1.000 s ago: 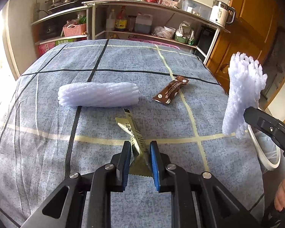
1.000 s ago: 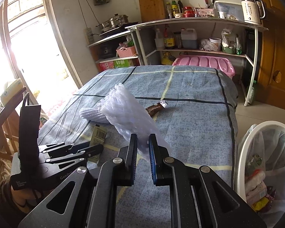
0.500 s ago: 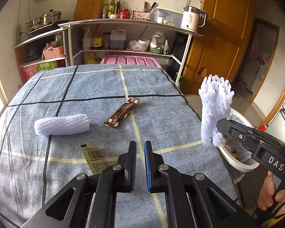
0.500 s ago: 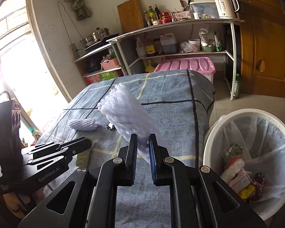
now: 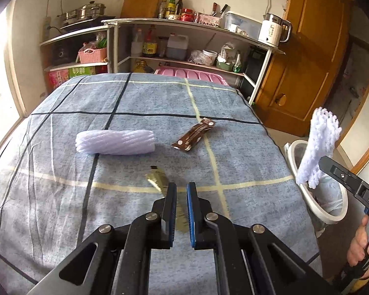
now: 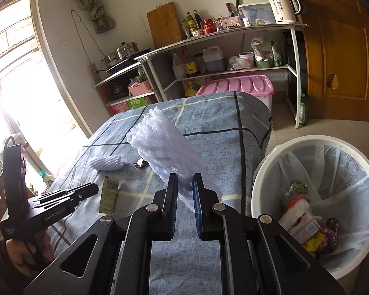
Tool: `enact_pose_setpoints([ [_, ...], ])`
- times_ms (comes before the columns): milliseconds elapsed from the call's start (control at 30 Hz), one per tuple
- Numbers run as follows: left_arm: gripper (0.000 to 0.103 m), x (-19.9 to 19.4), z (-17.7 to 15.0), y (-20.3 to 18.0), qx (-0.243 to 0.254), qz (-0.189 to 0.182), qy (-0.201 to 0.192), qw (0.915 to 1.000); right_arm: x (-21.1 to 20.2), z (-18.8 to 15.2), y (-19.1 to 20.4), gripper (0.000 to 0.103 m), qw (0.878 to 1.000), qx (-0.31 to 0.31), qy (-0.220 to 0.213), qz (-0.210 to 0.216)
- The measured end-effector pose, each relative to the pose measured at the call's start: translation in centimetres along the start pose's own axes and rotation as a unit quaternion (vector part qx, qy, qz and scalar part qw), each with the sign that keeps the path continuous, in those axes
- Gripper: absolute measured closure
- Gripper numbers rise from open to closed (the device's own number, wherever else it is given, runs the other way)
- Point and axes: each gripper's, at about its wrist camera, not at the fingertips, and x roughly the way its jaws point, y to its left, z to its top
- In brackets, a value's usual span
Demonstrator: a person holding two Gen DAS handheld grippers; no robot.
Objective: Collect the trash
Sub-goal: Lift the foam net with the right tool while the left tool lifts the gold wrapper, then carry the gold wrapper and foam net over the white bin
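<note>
My right gripper (image 6: 185, 180) is shut on a white foam net sleeve (image 6: 164, 147) and holds it upright over the table's right edge, next to the white trash bin (image 6: 265, 172). In the left wrist view the sleeve (image 5: 318, 147) stands above the bin (image 5: 292, 159). My left gripper (image 5: 181, 189) hovers over the blue checked tablecloth (image 5: 135, 103), jaws a narrow gap apart and empty. Below it lies a gold wrapper (image 5: 157, 179). A second foam sleeve (image 5: 115, 141) and a brown snack wrapper (image 5: 194, 135) lie farther back on the cloth.
The bin holds a plastic liner and several bits of packaging (image 6: 305, 223). Behind the table stand shelves with bottles and pots (image 5: 174, 46), a pink lidded box (image 5: 192, 76) and a wooden door (image 5: 307, 61). A bright window is at the left.
The left gripper let go of the gold wrapper, which now lies on the cloth. The right gripper carried the foam sleeve rightward to the bin's side.
</note>
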Motion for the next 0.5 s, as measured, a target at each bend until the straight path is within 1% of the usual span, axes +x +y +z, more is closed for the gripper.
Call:
enact_pose_setpoints([
  [33, 0.095, 0.1, -0.1, 0.5, -0.007, 0.008, 0.000, 0.9999, 0.1, -0.1, 0.1, 0.090, 1.000, -0.001, -0.001, 0.000],
  [100, 0.095, 0.2, -0.3, 1.0, -0.012, 0.005, 0.001, 0.9999, 0.2, -0.1, 0.3, 0.090, 1.000, -0.001, 0.001, 0.006],
  [133, 0.094, 0.4, -0.4, 1.2, -0.011, 0.009, 0.002, 0.9999, 0.3, -0.2, 0.4, 0.090, 1.000, -0.003, 0.002, 0.006],
  [167, 0.091, 0.7, -0.4, 1.3, -0.009, 0.018, 0.006, 0.9998, 0.3, -0.2, 0.5, 0.090, 1.000, -0.004, 0.003, 0.004],
  [200, 0.080, 1.3, -0.5, 1.4, -0.009, 0.027, 0.014, 0.9995, 0.3, -0.3, 0.5, 0.090, 1.000, -0.004, 0.004, 0.006],
  [233, 0.075, 1.8, -0.6, 1.6, -0.013, 0.029, 0.021, 0.9993, 0.4, -0.3, 0.4, 0.090, 1.000, -0.003, 0.005, 0.009],
  [267, 0.070, 2.3, -0.6, 1.7, -0.018, 0.024, 0.027, 0.9992, 0.3, -0.3, 0.5, 0.090, 1.000, -0.004, 0.005, 0.009],
  [433, 0.070, 4.3, -0.8, 1.1, -0.019, 0.011, 0.045, 0.9987, 0.3, -0.5, 0.5, 0.090, 1.000, -0.005, 0.007, 0.006],
  [467, 0.070, 4.8, -0.9, 1.0, -0.020, 0.014, 0.053, 0.9983, 0.3, -0.5, 0.5, 0.090, 1.000, -0.005, 0.007, 0.007],
  [500, 0.071, 5.0, -0.9, 0.7, -0.016, 0.019, 0.051, 0.9984, 0.4, -0.5, 0.5, 0.090, 1.000, -0.006, 0.007, 0.007],
])
